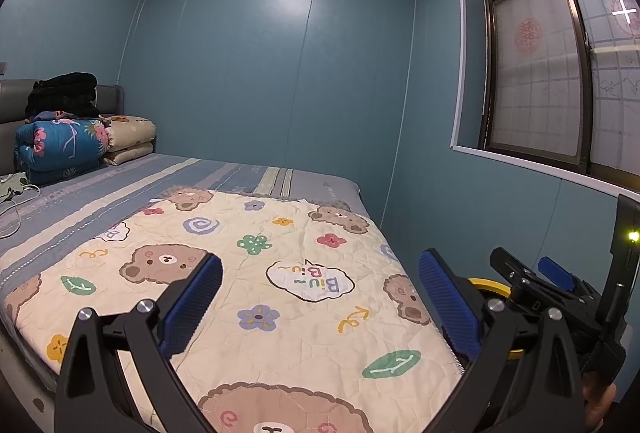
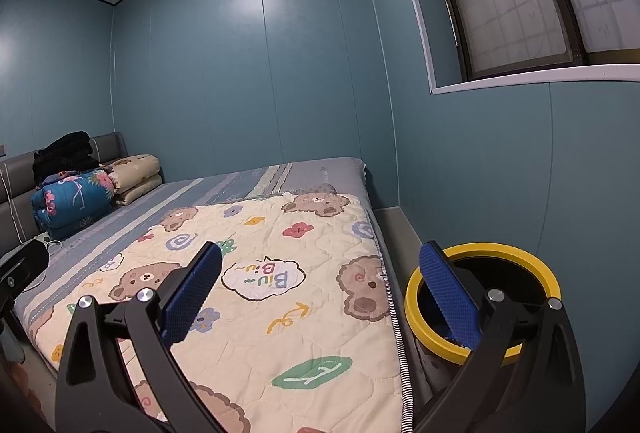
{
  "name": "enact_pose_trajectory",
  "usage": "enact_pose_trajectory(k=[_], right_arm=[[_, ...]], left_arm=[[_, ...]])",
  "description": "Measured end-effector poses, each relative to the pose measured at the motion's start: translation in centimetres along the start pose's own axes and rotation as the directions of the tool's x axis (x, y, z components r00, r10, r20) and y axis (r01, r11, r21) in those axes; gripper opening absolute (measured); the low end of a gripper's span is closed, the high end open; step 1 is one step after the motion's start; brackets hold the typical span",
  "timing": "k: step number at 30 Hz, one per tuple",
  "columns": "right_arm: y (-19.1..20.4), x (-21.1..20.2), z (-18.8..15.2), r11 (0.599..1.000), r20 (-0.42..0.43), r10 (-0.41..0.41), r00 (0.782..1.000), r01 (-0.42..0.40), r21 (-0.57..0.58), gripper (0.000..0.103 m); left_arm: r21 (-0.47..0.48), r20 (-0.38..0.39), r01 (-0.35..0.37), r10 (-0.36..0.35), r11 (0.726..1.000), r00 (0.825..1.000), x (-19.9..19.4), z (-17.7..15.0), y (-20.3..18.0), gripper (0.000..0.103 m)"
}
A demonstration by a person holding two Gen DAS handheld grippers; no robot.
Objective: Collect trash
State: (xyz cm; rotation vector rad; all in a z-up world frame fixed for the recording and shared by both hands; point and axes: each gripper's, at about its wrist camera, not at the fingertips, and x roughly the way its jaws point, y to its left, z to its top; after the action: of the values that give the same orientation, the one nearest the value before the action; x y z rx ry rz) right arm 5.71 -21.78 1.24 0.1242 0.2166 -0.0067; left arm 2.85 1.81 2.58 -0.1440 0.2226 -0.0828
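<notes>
A bed [image 1: 248,173] fills a blue-walled bedroom, most of it covered by a cream quilt [image 1: 280,297] printed with bears and flowers. Folded bedding [image 1: 64,145] (topped with a dark bundle) is stacked against the headboard. On the floor between the bed's right side and the wall under the window [image 1: 560,73] stands a black bin with a yellow rim [image 2: 484,297]; whether it holds anything cannot be made out. The left tool [image 1: 320,305] hangs above the quilt, fingers spread, gripping nothing. The right tool [image 2: 320,297], also spread and empty, has its right blue pad [image 2: 450,297] over the bin's mouth.
</notes>
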Motion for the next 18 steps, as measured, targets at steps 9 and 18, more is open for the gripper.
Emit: enact_pose_trajectory(k=[9,18], right_arm=[[-0.05,0.22,-0.23,1.0,-0.007,-0.002,1.0,0.002,0.008,0.095],[-0.1,0.39,-0.29,1.0,-0.011,-0.001,1.0,0.001,0.012,0.095]], left_arm=[[0.0,-0.002,0.004,-0.004,1.0,1.0,0.07,-0.07,0.06,0.095],[0.0,-0.007,0.0,0.0,1.0,1.0,0.22,-0.23,0.05,0.095]])
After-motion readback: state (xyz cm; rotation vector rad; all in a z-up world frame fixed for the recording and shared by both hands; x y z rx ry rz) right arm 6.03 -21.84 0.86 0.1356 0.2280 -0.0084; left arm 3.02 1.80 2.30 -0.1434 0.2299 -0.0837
